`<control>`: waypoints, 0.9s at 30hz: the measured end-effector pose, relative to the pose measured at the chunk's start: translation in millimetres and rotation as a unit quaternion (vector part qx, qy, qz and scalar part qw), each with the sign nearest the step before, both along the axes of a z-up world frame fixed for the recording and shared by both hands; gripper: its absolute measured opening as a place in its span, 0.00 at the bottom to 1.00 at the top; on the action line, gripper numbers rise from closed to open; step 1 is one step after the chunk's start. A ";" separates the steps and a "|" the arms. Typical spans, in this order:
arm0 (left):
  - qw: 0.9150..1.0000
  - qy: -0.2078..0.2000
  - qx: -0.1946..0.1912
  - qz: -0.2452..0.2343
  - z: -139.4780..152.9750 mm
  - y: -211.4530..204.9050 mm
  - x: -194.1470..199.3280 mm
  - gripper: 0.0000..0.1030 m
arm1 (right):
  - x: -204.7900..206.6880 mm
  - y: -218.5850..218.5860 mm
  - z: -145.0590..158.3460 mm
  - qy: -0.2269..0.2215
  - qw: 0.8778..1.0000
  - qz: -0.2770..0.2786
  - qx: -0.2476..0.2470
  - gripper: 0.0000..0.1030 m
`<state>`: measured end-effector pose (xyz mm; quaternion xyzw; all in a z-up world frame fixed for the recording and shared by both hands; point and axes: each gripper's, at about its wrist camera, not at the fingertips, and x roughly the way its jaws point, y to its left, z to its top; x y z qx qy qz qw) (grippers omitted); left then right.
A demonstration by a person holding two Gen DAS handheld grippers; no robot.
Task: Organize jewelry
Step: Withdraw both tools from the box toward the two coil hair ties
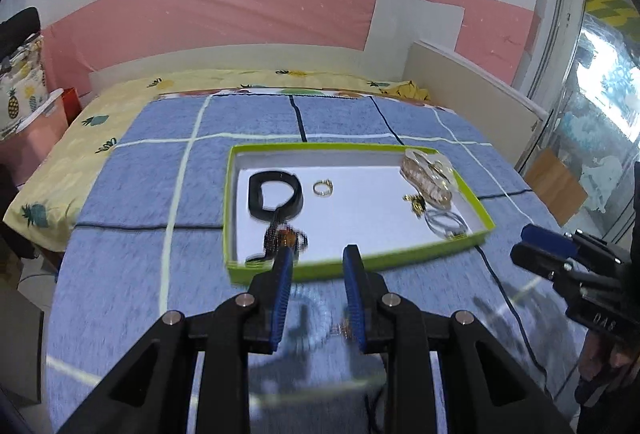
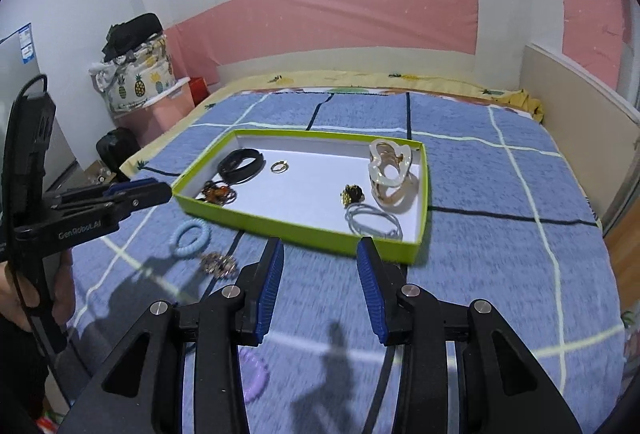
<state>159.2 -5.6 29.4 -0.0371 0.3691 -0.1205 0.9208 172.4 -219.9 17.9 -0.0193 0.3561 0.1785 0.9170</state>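
Two grippers hover tilted down over a blue checked blanket [image 2: 500, 234], both with jaws parted and nothing between them. Going left to right, the left gripper [image 1: 316, 262] blocks the near edge of a green-rimmed tray [image 1: 360, 148]; under its fingers, pieces on the blanket are smeared by blur. In the right view, a light blue coil hair tie [image 2: 191, 237] and a gold piece [image 2: 218, 263] lie outside the tray, a purple ring is mostly hidden behind the right gripper [image 2: 320, 254], and a black band [image 2: 241, 164], ring [image 2: 279, 166] and hair claw [image 2: 390, 174] lie in the tray.
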 end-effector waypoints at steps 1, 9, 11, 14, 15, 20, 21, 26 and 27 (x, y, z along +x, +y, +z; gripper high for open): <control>1.000 0.000 -0.003 0.003 0.5 1.2 -6.2 0.26 | -6.7 -1.1 1.4 -0.004 1.000 0.000 0.001 0.38; 1.000 -0.019 0.005 0.010 6.4 2.7 -55.2 0.26 | -47.9 -2.1 7.8 -0.014 1.000 -0.006 0.009 0.38; 1.000 -0.022 0.007 0.011 5.7 2.0 -65.9 0.26 | -58.3 -2.0 8.1 -0.016 1.000 -0.002 0.012 0.38; 1.000 -0.020 0.012 0.015 3.0 2.7 -79.6 0.26 | -71.0 -2.6 7.1 -0.014 1.000 -0.001 0.014 0.38; 1.000 -0.020 0.012 0.015 2.4 3.4 -83.5 0.26 | -74.2 -2.5 6.8 -0.013 1.000 0.001 0.016 0.38; 0.999 -0.022 0.016 0.030 0.9 7.4 -100.2 0.26 | -89.6 -0.9 4.0 -0.016 1.000 0.010 0.007 0.40; 0.999 -0.023 0.017 0.032 0.6 8.0 -103.1 0.26 | -92.2 -0.5 3.3 -0.014 1.000 0.012 0.007 0.44; 0.999 -0.021 0.024 0.037 -2.5 8.9 -117.4 0.26 | -99.7 -1.4 -0.1 -0.011 1.000 0.014 0.006 0.45; 0.999 -0.020 0.025 0.036 -3.3 9.2 -119.6 0.26 | -100.7 -1.1 -0.5 -0.011 1.000 0.015 0.005 0.45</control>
